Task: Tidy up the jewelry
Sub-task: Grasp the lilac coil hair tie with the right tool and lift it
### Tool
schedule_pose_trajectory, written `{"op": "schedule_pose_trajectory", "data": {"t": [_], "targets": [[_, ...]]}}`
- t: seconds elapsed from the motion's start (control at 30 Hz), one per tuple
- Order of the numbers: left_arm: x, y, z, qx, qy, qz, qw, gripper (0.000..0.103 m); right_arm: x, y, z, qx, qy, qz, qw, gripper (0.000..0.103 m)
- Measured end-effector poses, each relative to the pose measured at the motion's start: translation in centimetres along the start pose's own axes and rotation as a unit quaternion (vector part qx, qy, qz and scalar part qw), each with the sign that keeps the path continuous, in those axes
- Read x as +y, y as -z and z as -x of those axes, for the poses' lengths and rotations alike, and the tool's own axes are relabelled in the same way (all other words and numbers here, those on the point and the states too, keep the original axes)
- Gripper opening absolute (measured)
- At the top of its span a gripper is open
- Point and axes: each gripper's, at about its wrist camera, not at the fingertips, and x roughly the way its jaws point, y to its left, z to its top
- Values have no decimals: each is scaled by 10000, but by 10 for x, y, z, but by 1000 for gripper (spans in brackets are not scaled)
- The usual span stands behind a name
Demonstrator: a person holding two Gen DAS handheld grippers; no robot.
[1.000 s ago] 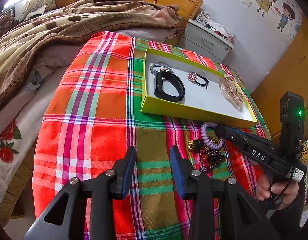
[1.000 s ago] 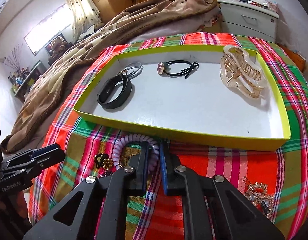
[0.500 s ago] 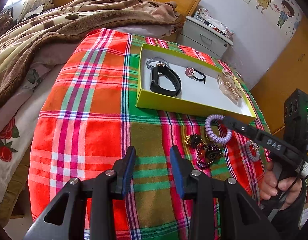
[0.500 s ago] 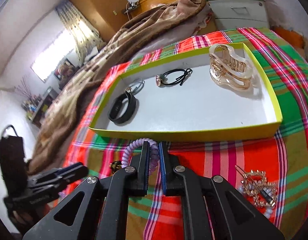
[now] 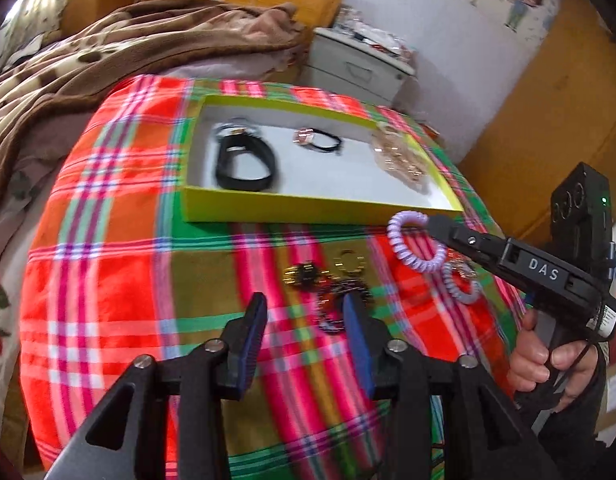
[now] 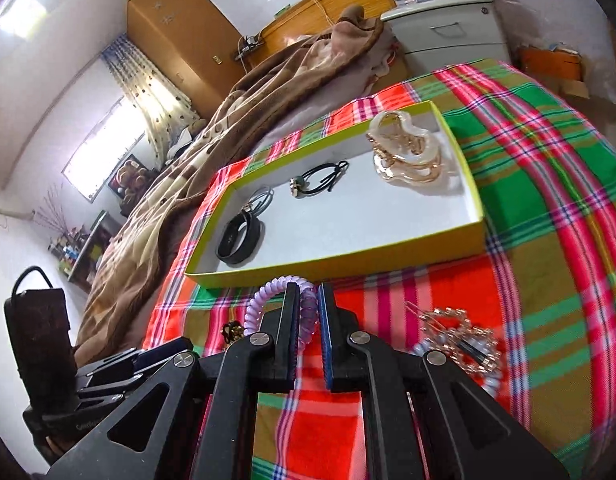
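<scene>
My right gripper (image 6: 308, 292) is shut on a purple spiral hair tie (image 6: 264, 300) and holds it above the plaid cloth, just short of the near wall of the yellow-green tray (image 6: 348, 264). It also shows in the left wrist view (image 5: 432, 224), with the hair tie (image 5: 408, 244) hanging from its tip. The tray (image 5: 316, 208) holds a black band (image 5: 244, 164), a black hair tie with a charm (image 5: 316, 140) and a beige claw clip (image 5: 400, 156). My left gripper (image 5: 304, 312) is open and empty over a pile of dark and gold jewelry (image 5: 332, 284).
A second spiral tie and a gold clip (image 6: 460, 336) lie on the cloth to the right. A brown blanket (image 5: 108, 52) covers the bed behind. A white nightstand (image 5: 356, 64) stands beyond the tray. The cloth drops off at its near edge.
My right gripper has lifted the purple hair tie off the pile and carried it up toward the tray's near right corner. My left gripper has moved right, over the pile.
</scene>
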Motion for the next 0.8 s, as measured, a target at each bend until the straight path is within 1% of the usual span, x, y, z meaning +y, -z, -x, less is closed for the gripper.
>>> {"op": "schedule_pose_trajectory", "data": {"t": [0.07,0.27,0.37,0.5,0.8], "targets": [[-9,-1,-3,32,75,-176,9998,45,0,1,3,-38,-26,-15,10000,10],[-29,-2,-18,169,-47,-505,9986,45,-5,4,13,-130,-30,-32,9999,10],[-36,-2,-27,263,-201,-695,9970,45,-6,5,17,-178,0,-29,9998,10],[-42,1,-35,344,-388,-770,9957,45,-10,6,22,-233,29,-22,9997,10],[-46,0,-42,345,-568,-793,9946,45,-10,6,28,-334,130,62,9993,10]]}}
